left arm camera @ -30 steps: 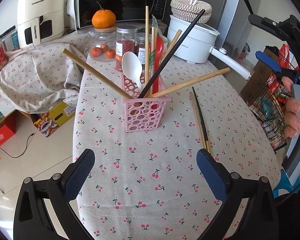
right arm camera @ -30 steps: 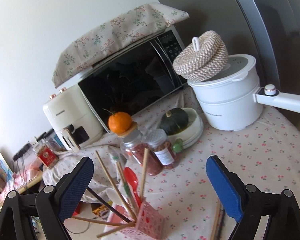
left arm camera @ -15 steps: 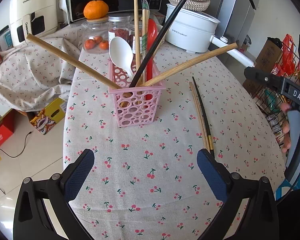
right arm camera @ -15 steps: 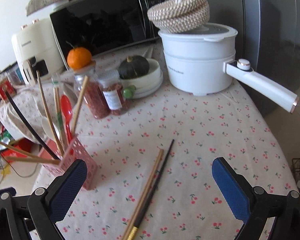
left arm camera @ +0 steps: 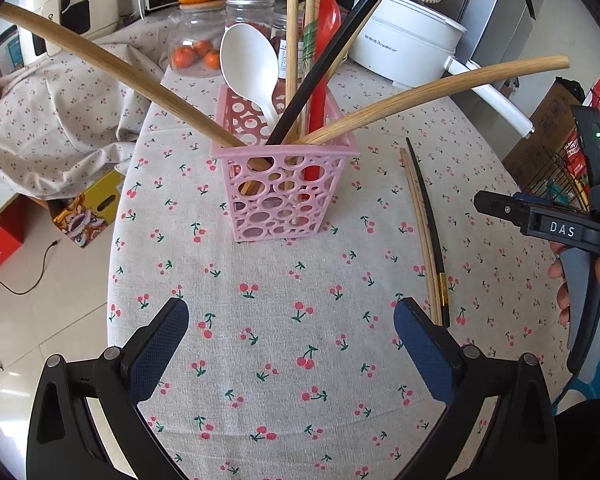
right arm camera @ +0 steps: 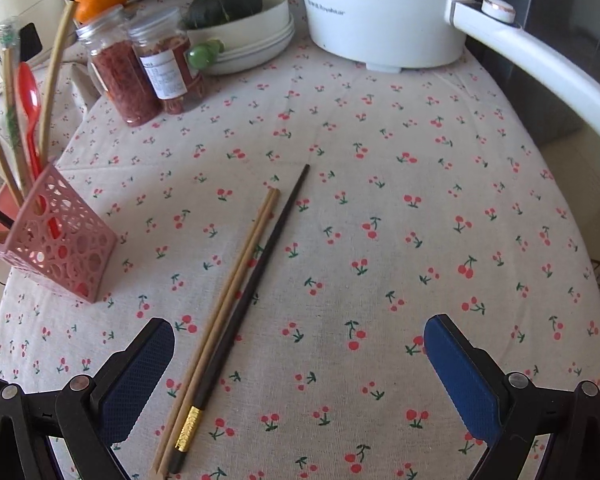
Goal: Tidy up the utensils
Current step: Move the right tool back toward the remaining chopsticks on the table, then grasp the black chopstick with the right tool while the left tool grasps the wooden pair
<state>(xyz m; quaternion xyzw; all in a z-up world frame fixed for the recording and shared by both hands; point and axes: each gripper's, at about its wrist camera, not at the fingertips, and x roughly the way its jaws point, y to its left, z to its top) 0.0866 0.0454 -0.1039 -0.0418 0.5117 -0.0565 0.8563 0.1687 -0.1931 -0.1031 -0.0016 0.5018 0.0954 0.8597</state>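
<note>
Left gripper [left arm camera: 290, 334]: you hold it low over the desk [left arm camera: 260, 320], jaws wide apart, nothing between them.
Right gripper [right arm camera: 300, 354]: yours too hangs spread and empty above the cherry-print cloth.
Holder [left arm camera: 284, 188]: one pink plastic basket pierced with round holes, at 12 o'clock from your left gripper.
Inside: one white spoon [left arm camera: 250, 64], one red spoon [left arm camera: 324, 40], several long sticks, exact count unclear.
Loose chopsticks [right arm camera: 224, 308]: three lying side by side, two pale wood, one black with a gold band, toward 11 o'clock of your right gripper.
</note>
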